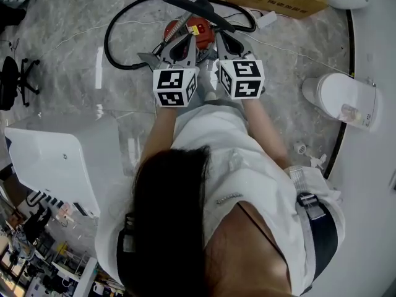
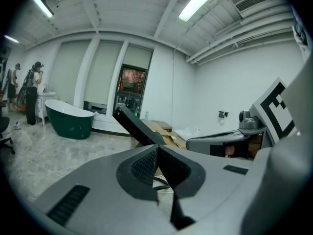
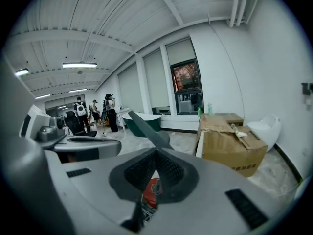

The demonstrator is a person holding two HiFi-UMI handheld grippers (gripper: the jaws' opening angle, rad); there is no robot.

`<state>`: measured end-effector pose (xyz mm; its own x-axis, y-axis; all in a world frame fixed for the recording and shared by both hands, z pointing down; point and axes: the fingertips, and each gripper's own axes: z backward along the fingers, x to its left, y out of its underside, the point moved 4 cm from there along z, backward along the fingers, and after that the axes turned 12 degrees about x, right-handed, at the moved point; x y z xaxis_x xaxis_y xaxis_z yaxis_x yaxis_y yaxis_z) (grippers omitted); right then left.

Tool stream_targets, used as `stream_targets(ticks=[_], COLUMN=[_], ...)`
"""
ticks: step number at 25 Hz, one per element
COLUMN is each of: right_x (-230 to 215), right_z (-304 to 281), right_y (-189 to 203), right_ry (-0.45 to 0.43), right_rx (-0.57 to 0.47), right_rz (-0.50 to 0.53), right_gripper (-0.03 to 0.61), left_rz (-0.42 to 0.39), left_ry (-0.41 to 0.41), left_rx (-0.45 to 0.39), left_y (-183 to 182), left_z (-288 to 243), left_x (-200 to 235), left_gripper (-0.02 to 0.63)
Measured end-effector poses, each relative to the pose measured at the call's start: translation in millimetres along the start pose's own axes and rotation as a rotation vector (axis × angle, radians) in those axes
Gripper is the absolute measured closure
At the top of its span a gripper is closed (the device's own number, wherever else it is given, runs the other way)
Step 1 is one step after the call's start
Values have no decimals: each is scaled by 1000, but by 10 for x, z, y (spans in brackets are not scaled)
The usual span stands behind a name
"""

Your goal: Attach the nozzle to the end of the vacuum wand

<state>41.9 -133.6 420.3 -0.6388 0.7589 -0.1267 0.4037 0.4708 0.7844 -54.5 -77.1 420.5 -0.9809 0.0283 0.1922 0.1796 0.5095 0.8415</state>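
Guessing stiff, light, slick for the black plastic vacuum wand [image 1: 185, 4], best grabbed near its end; left gripper [image 2: 156, 148] and right gripper [image 3: 155, 153] both pinched shut, empty.

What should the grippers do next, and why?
Probably open both and lower them toward the vacuum below. The left gripper and right gripper are both shut on nothing and held above it, so no part is in hand yet.

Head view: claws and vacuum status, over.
Left claw shut, right claw shut, over red vacuum. Black hose looped on floor. Nothing blocking.
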Motion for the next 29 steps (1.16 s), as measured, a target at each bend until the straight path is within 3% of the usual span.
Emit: stream_targets(ticks=[3,29], right_x=[73,432], right_z=[15,92], right_y=[13,228], right_ry=[-5,-36], right_rx=[-3,27], right_rz=[18,93], right_gripper=[565,565], left_rz=[-18,69], left_ry=[-14,-49], left_rx=[-2,-25], left_y=[11,207], left_z=[49,352], left_x=[25,104], left_gripper=[612,612])
